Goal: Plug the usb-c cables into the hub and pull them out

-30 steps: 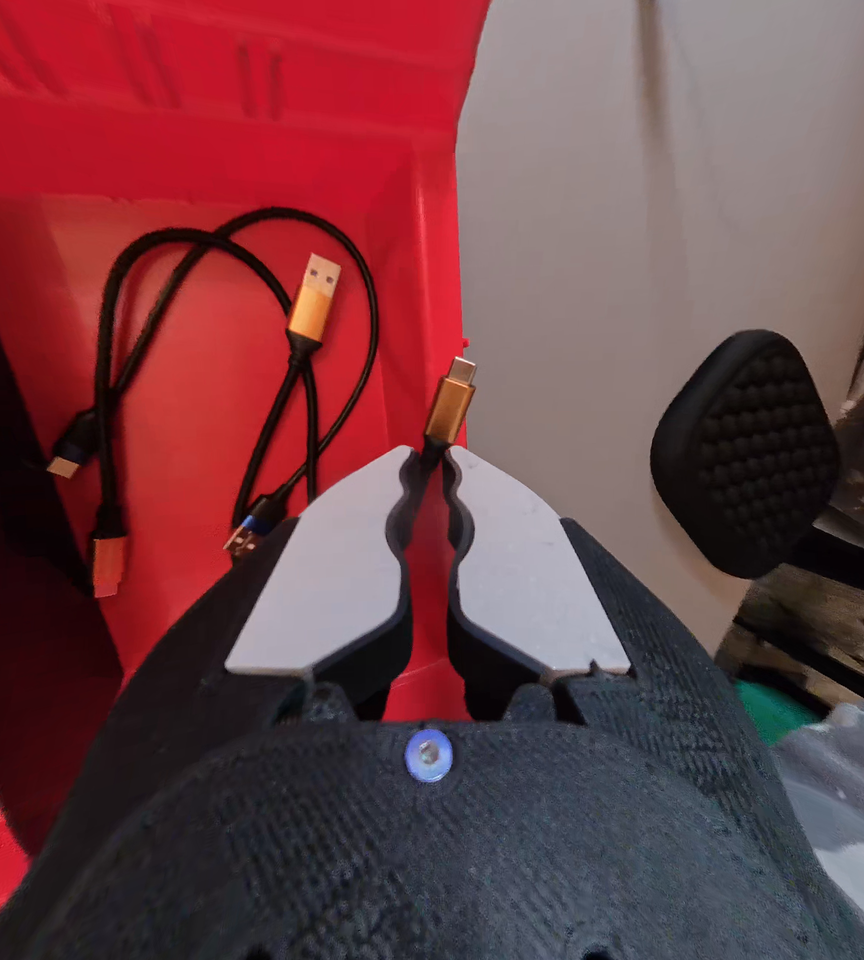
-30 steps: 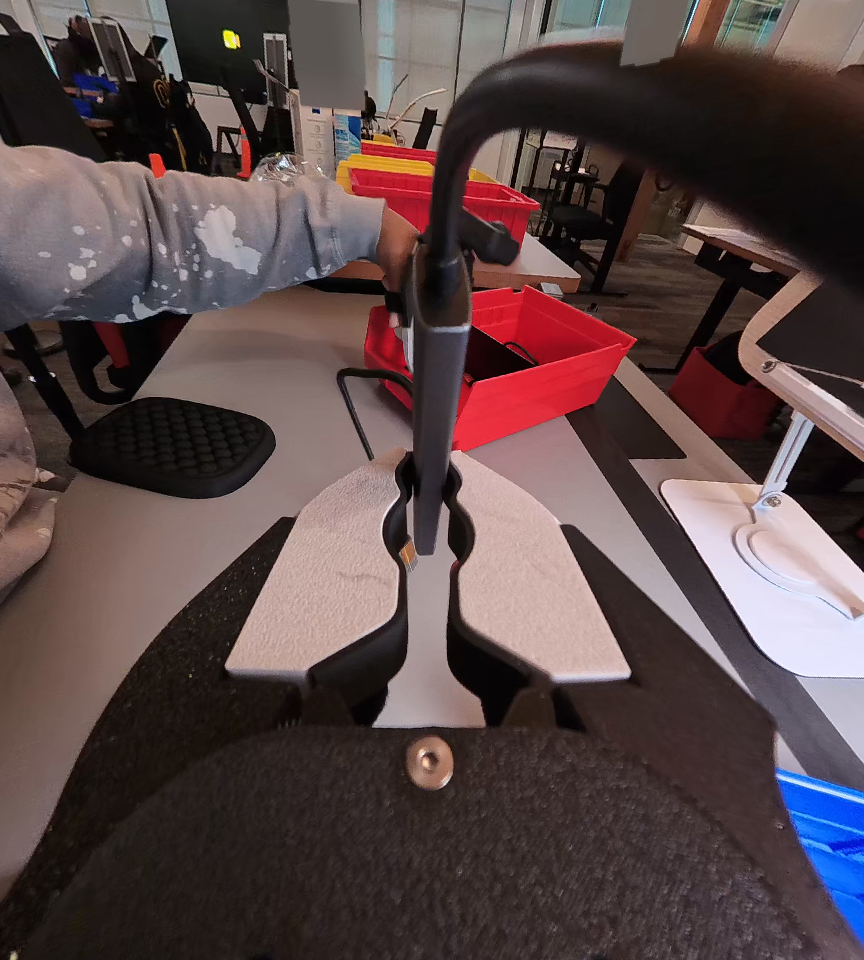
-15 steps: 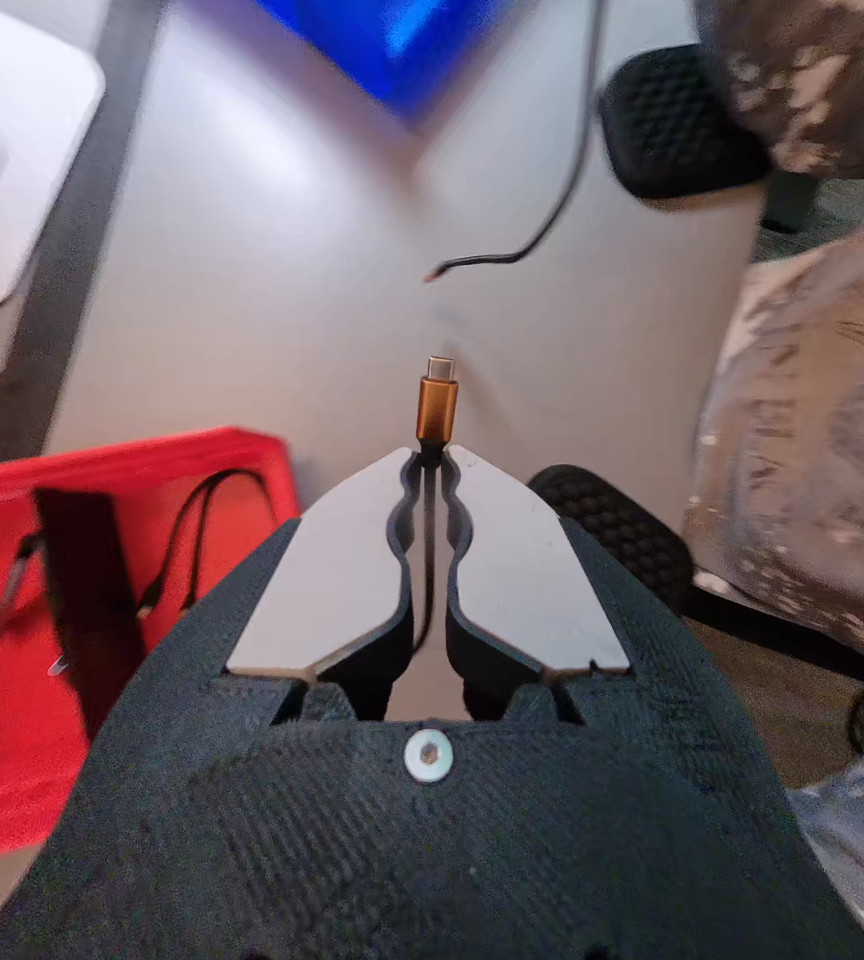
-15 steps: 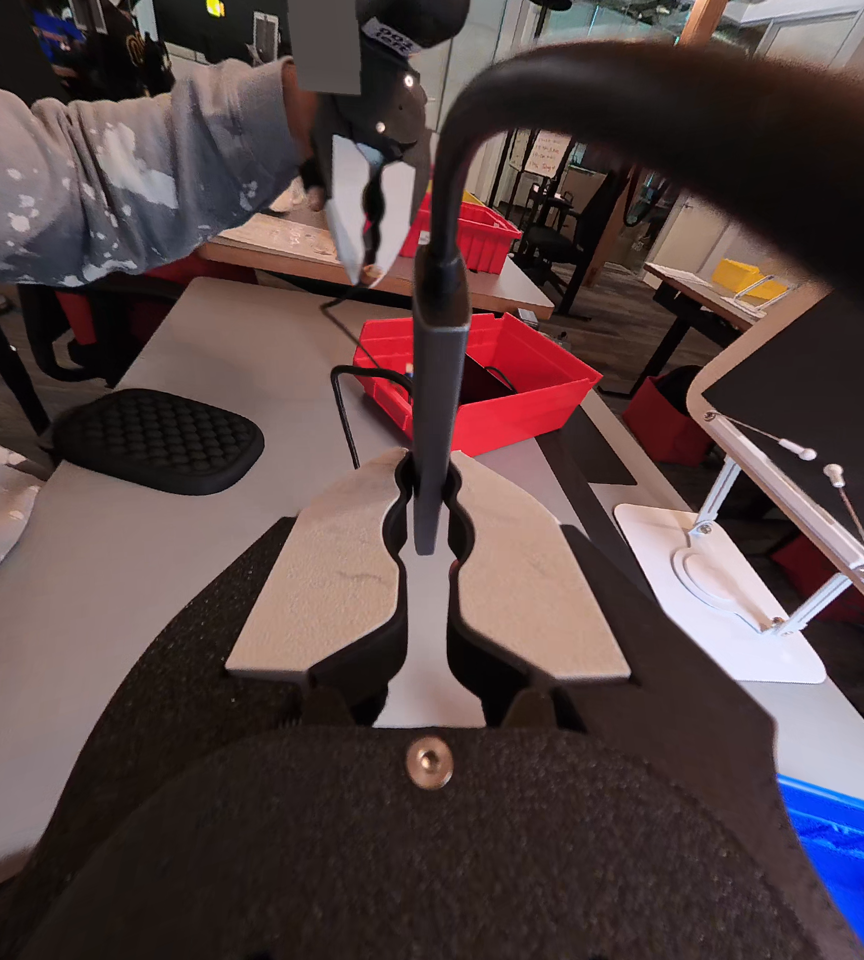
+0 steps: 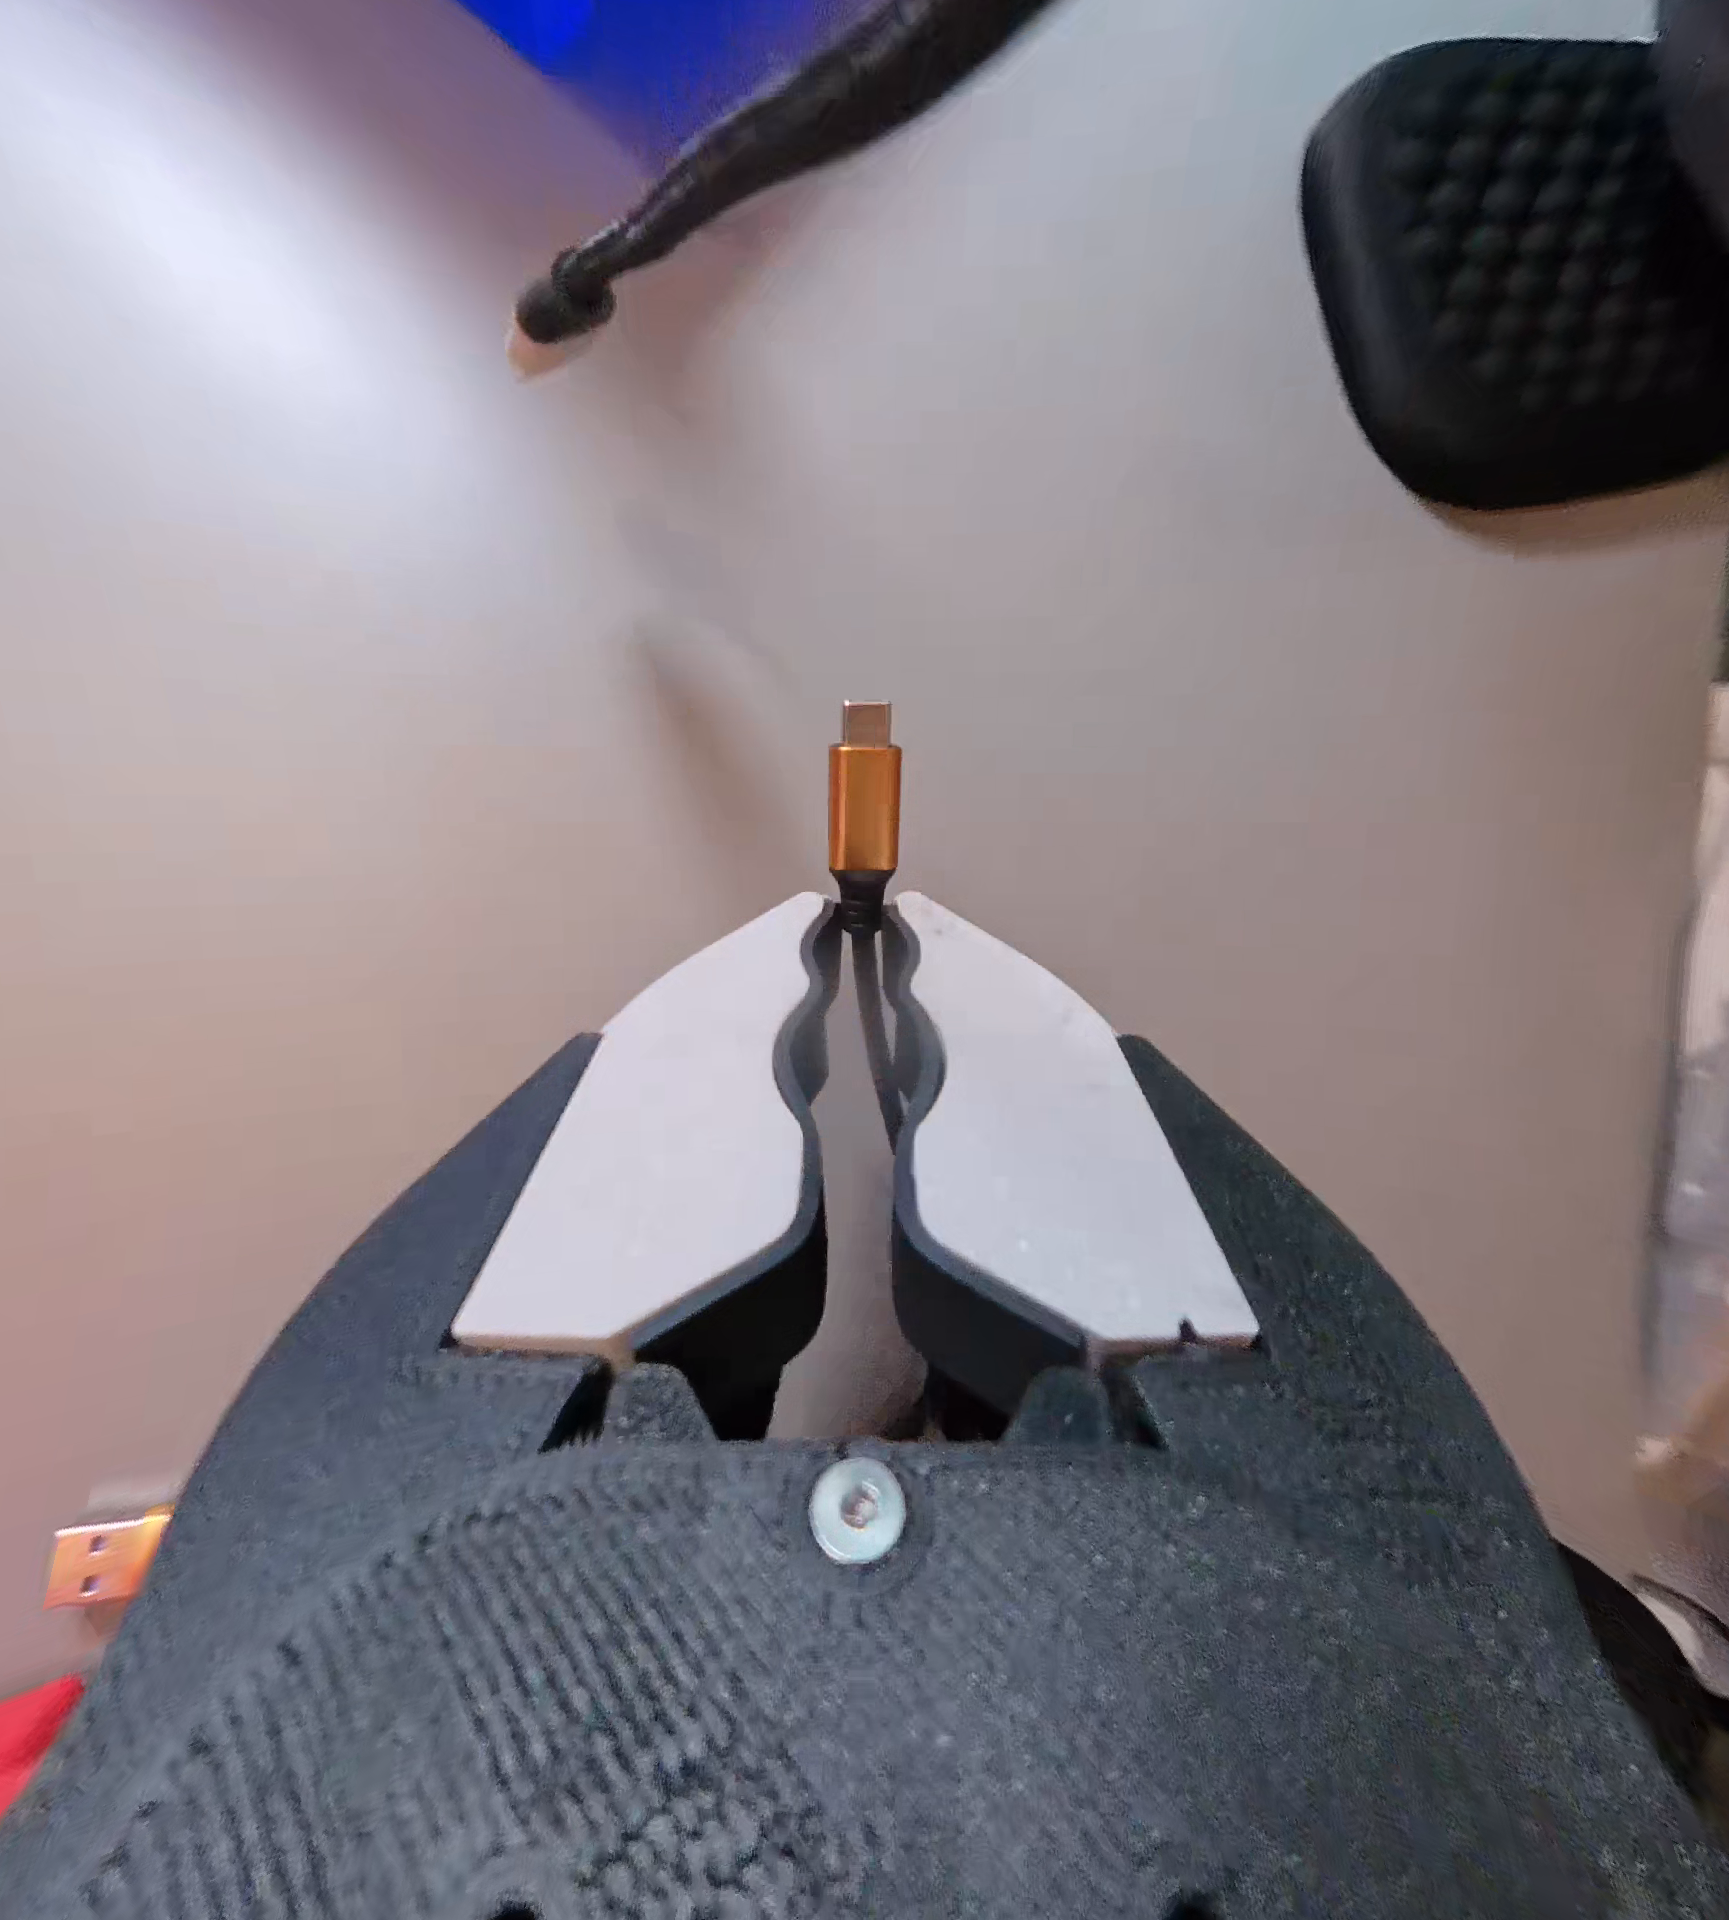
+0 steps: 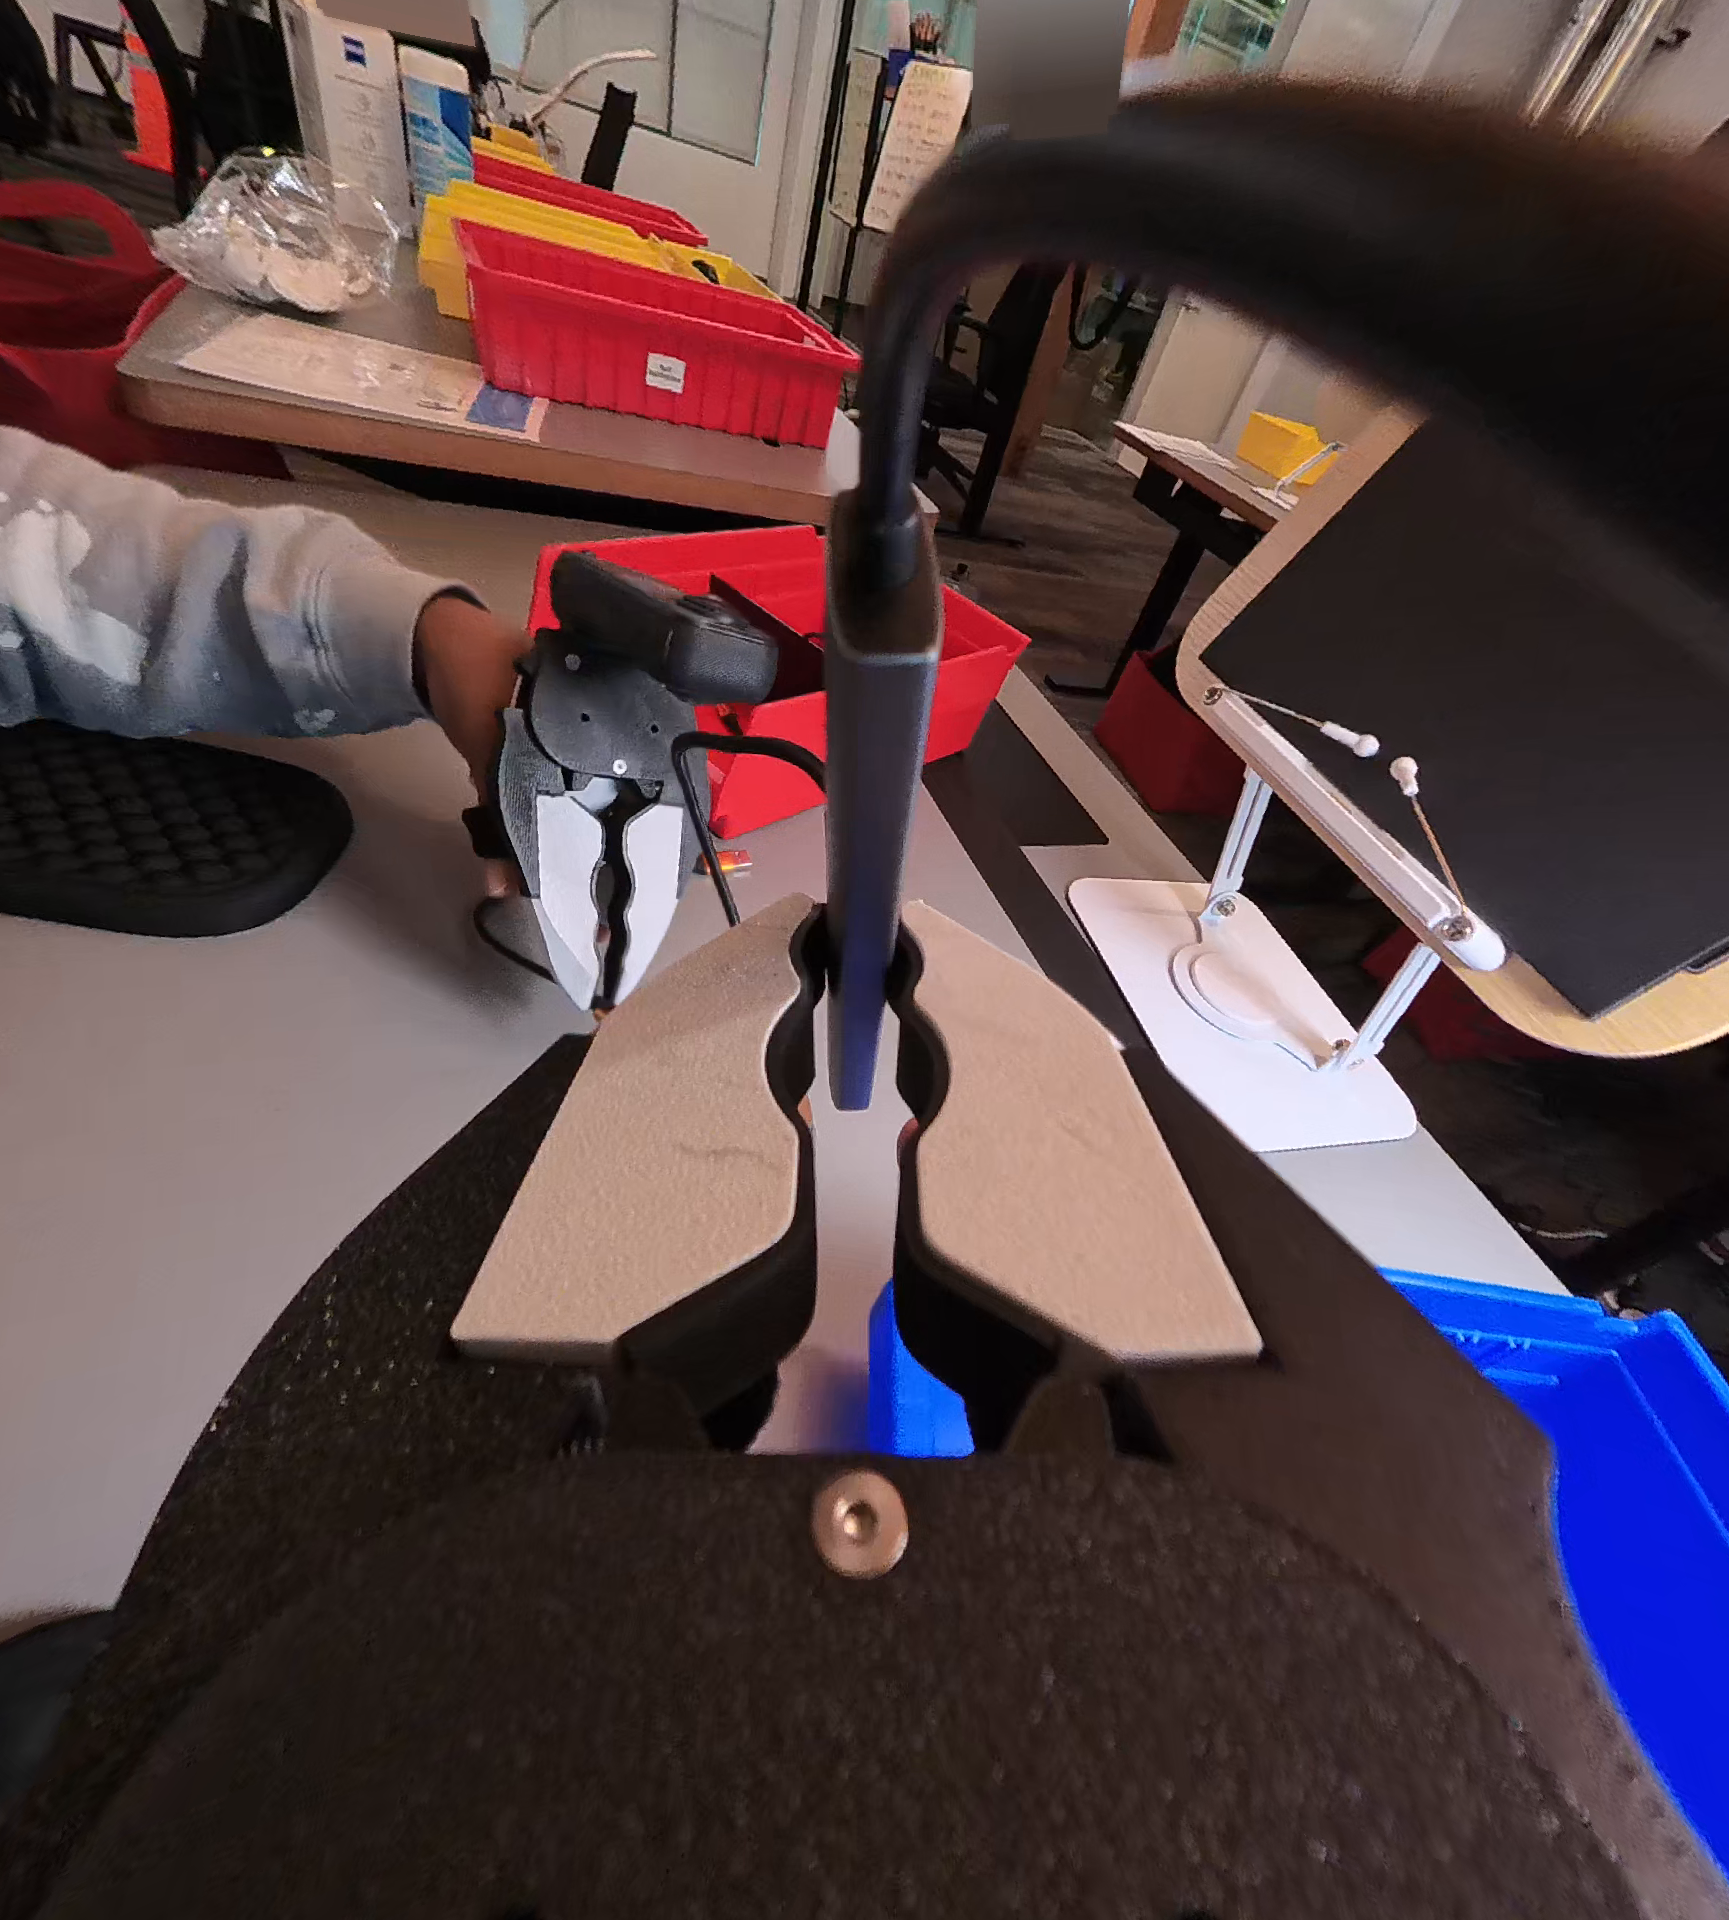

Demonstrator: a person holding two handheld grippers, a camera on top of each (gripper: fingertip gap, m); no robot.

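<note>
usb-c cable (image 5: 865, 810) between left tool (image 5: 865, 914) tips

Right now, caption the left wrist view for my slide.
Left tongs pinch a cable behind its orange plug, above the grey table.

I see print on white box (image 6: 346, 99) | label on red bin (image 6: 665, 371) | papers on far glass (image 6: 917, 135), probably handwritten | none copied

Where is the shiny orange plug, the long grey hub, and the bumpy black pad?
Orange metal usb-c plug (image 5: 864, 821), left wrist view, on its orange sleeve.
Long dark grey hub (image 6: 879, 790), right wrist view, mid-body above the fingers.
Bumpy black pad (image 5: 1535, 260), left wrist view, on its dimpled top.
</note>
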